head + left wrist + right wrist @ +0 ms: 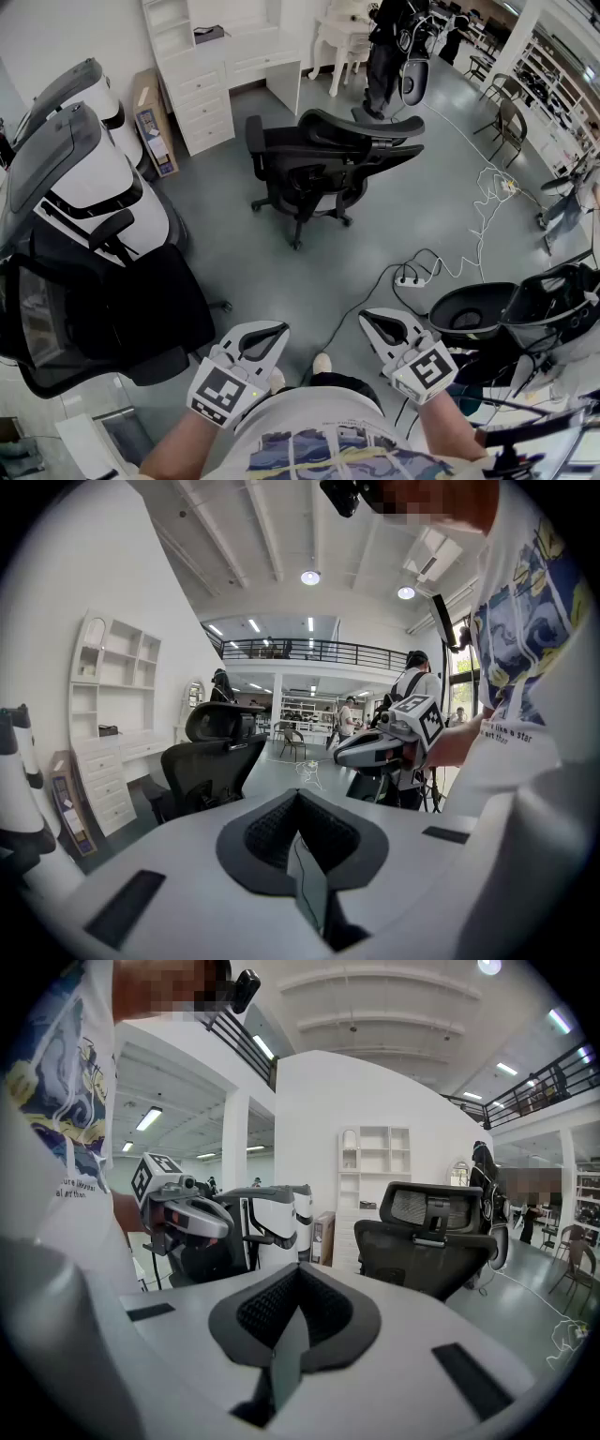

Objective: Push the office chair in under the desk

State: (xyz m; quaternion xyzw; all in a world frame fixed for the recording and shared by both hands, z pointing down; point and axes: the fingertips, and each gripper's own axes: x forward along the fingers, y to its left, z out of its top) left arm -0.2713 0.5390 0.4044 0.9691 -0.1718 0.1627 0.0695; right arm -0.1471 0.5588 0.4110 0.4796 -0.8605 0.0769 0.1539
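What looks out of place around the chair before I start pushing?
The black office chair stands out on the open floor, apart from the white desk, not under it. Loose cables and a power strip trail across the floor to its right.

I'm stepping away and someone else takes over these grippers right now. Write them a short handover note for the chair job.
Left gripper: shut, empty, held close to the body.
Right gripper: shut, empty, beside it.
Black mesh office chair: out on the grey floor, apart from the white desk with drawers.
Done: nothing; neither gripper touches the chair.
Left: walk up to the chair, set the grippers against it and push it in under the desk.
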